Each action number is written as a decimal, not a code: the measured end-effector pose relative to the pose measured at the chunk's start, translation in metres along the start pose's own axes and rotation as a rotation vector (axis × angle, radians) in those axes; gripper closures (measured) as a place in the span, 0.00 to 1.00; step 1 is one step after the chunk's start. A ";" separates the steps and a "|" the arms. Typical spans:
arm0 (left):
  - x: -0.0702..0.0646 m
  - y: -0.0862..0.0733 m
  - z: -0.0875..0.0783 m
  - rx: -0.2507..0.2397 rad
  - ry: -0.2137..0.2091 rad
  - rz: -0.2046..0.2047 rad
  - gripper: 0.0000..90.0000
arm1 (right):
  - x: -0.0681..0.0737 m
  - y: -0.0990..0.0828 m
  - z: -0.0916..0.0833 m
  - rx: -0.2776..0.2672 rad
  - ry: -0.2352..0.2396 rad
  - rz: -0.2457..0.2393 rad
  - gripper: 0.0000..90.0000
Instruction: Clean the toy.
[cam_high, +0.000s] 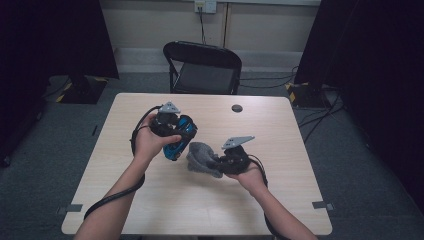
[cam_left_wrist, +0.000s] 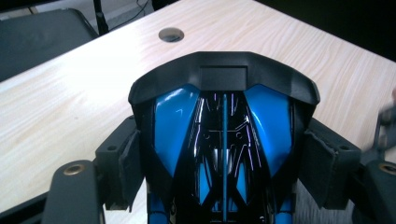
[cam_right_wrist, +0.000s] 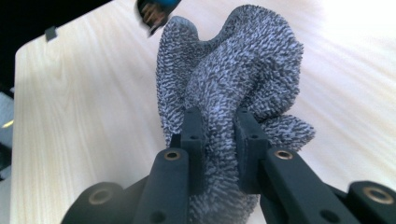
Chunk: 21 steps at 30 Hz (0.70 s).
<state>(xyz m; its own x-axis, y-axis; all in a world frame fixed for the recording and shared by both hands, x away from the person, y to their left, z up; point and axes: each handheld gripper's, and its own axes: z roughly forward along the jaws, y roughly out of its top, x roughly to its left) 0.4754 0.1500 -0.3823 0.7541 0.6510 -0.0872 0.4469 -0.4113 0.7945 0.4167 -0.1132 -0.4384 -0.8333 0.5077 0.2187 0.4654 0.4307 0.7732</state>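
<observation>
Left gripper (cam_high: 176, 131) clamps the toy car (cam_left_wrist: 223, 140) — hard, slick shell, so hold its sides. Right gripper (cam_high: 220, 162), at its 4 o'clock, pinches the soft cloth (cam_right_wrist: 243, 74).

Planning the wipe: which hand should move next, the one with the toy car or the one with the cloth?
Right, probably: its hand-held gripper pinches the grey cloth beside the blue toy car, which the left hand-held gripper clamps.

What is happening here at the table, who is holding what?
A person works at a wooden table with a hand-held gripper in each hand. The left hand-held gripper is clamped on a blue and black toy car. The right hand-held gripper pinches a grey fuzzy cloth, bunched up close beside the car, as if for wiping.
</observation>
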 end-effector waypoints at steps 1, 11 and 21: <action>0.000 0.000 0.000 0.000 0.000 0.000 0.28 | 0.000 0.000 0.000 0.000 0.000 0.000 0.85; -0.005 -0.012 -0.001 0.019 -0.012 0.020 0.28 | -0.026 0.011 -0.027 -0.049 -0.090 0.055 0.85; -0.016 -0.017 0.006 0.027 -0.039 0.041 0.28 | -0.036 0.031 -0.039 -0.092 -0.154 0.076 0.85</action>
<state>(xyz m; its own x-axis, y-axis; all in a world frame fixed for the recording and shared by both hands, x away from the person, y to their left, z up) 0.4580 0.1427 -0.3982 0.7898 0.6082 -0.0789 0.4280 -0.4544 0.7813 0.4497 -0.1477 -0.3995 -0.7379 0.6473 0.1908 0.4906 0.3205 0.8103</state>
